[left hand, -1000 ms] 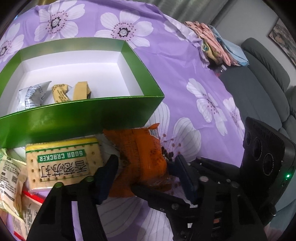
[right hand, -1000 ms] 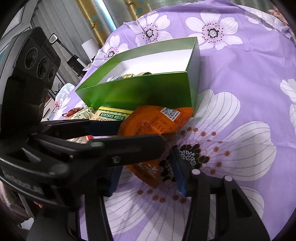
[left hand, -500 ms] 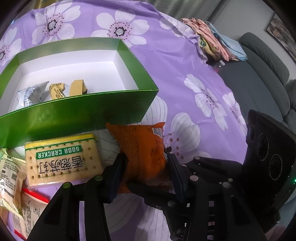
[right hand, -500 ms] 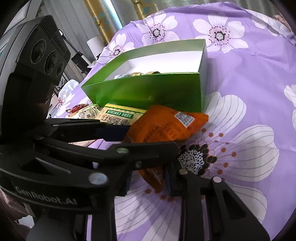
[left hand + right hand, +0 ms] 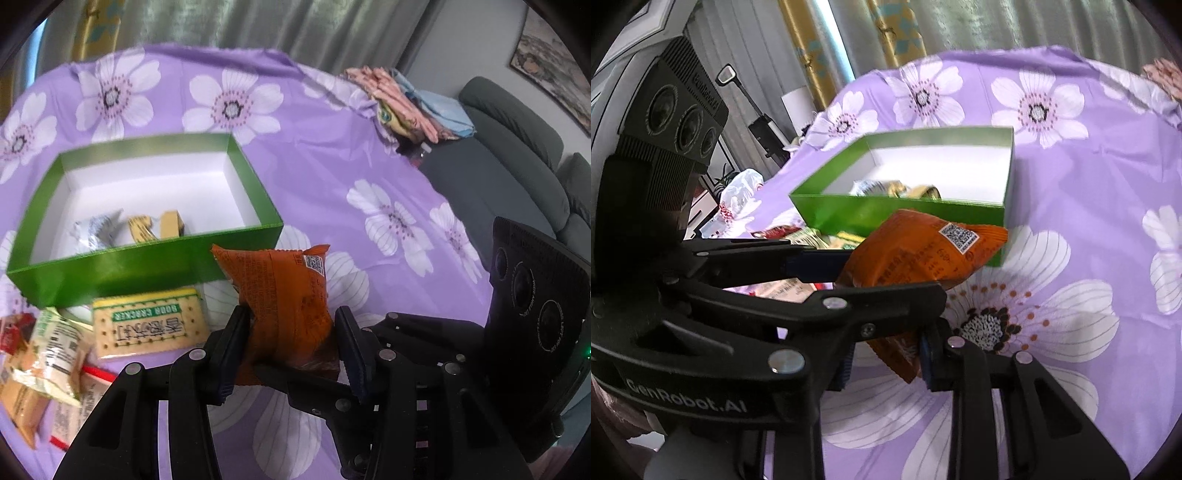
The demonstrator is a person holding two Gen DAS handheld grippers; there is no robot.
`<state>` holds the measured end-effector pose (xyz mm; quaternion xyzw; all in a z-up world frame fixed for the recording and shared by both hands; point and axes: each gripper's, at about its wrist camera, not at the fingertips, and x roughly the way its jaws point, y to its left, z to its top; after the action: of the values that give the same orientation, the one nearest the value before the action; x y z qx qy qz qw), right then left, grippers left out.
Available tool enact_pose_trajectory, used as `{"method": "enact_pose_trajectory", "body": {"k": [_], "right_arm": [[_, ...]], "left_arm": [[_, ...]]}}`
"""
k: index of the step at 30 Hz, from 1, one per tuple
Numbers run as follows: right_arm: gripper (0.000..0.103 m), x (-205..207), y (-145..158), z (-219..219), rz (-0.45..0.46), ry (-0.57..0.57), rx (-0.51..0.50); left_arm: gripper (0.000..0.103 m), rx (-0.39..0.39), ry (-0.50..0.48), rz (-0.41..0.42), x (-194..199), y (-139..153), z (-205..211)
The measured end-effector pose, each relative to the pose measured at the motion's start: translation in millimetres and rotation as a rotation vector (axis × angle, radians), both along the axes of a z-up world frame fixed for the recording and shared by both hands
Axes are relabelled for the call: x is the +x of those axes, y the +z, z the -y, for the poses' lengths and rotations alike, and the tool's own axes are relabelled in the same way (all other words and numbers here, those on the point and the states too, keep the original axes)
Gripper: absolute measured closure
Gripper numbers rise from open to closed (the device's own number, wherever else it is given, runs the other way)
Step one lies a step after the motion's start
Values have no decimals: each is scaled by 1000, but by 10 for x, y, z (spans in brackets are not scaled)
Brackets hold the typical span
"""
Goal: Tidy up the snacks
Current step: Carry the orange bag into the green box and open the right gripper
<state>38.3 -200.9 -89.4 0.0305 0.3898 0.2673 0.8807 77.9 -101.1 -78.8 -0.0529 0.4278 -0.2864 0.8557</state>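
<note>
Only three small snacks (image 5: 129, 229) sit in the green box (image 5: 147, 258) so far, both the left gripper (image 5: 291, 343) and right gripper (image 5: 886, 354) pinch the orange packet (image 5: 284, 295) just in front, and crackers (image 5: 147, 325) plus more packets (image 5: 44, 362) wait outside.

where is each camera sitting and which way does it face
Left wrist: rides the left claw, looking forward and down at the orange packet and green box; the right claw's body shows at right.
Right wrist: rides the right claw, facing the same packet; the left claw crosses its view.
Shared: packet, box, purple floral cloth.
</note>
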Motion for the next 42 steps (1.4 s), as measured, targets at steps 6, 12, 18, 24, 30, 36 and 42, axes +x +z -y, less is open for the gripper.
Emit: {"method": "enact_pose_trajectory", "body": {"k": [6, 12, 18, 24, 30, 36, 42], "right_arm": [[74, 10, 199, -124, 39, 24, -14], [74, 190, 388, -320, 78, 56, -44], [74, 417, 513, -534, 113, 84, -57], [74, 644, 577, -702, 136, 101, -64], [74, 890, 503, -834, 118, 104, -77], [73, 1099, 339, -912, 70, 106, -84], [73, 1211, 193, -939, 26, 99, -86]], "left_arm": [[55, -19, 29, 47, -10, 174, -144], [55, -35, 70, 86, 107, 350, -340], [55, -41, 113, 111, 301, 456, -544], [55, -47, 144, 128, 503, 503, -701], [55, -51, 179, 93, 779, 384, -781], [55, -53, 209, 36, 1007, 183, -844], [55, -56, 222, -9, 1119, 23, -866]]}}
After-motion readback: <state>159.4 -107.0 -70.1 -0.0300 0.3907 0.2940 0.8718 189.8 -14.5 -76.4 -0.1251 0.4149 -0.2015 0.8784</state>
